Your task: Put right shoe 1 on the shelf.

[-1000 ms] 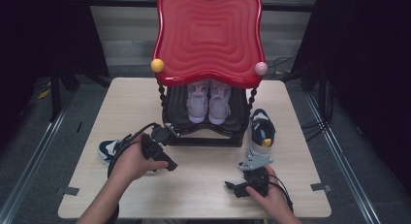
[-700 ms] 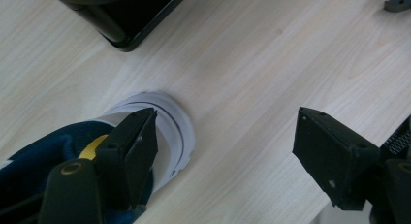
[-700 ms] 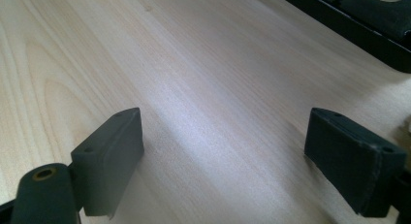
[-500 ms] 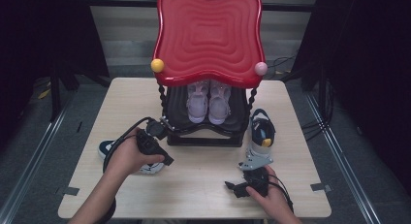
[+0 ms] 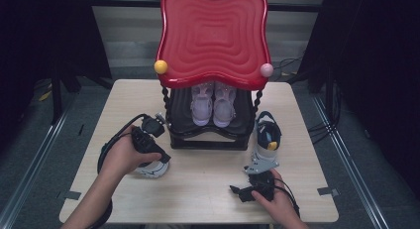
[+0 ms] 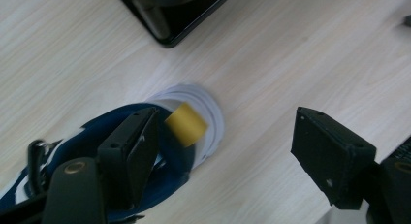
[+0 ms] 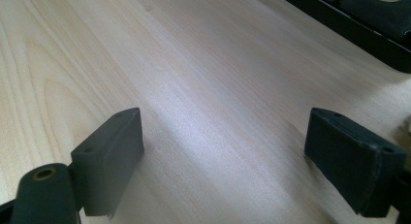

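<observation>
Bare table [image 5: 208,189] was left between the two grippers, and passage there was unobstructed. The middle was blocked by the rack [image 5: 208,135] under its red tray [image 5: 213,35]. Beside the rack, the right edge was narrowed by a blue shoe [image 5: 266,137]; another shoe [image 6: 145,151] lay at the left.

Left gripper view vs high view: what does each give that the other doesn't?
Left gripper view alone: the yellow tab at the blue shoe's heel, beside one finger, with the fingers wide apart.
High view alone: the red top of the rack, the pale shoes on its shelf, a second blue shoe, the right gripper.
Both: table, rack base, left gripper.
</observation>
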A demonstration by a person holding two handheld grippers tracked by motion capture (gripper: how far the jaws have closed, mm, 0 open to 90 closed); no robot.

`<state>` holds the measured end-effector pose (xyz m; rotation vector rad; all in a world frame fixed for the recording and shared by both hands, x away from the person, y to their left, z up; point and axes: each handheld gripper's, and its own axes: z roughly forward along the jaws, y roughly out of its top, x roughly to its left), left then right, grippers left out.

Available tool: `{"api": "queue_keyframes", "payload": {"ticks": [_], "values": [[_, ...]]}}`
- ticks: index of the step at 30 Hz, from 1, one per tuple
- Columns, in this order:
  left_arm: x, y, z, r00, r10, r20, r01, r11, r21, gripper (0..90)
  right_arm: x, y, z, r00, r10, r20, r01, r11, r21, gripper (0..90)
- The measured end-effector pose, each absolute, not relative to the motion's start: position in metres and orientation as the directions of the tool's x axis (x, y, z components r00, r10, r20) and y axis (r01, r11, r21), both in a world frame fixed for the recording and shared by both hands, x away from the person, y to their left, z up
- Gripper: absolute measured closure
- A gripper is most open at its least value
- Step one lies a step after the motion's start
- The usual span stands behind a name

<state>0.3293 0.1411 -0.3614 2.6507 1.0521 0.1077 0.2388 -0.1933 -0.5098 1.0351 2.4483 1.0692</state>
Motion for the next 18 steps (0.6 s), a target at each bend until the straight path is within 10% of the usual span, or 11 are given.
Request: {"api": "queue_keyframes", "payload": {"ticks": [18], "values": [[0.339,0.162,-0.394,0.674,0.739,-0.031,0.723,-0.650,0.236,51.8,0.239,-0.193,-0.510,-0.706,0.708,0.031,0.504,0.470,0.725,13.5]]}}
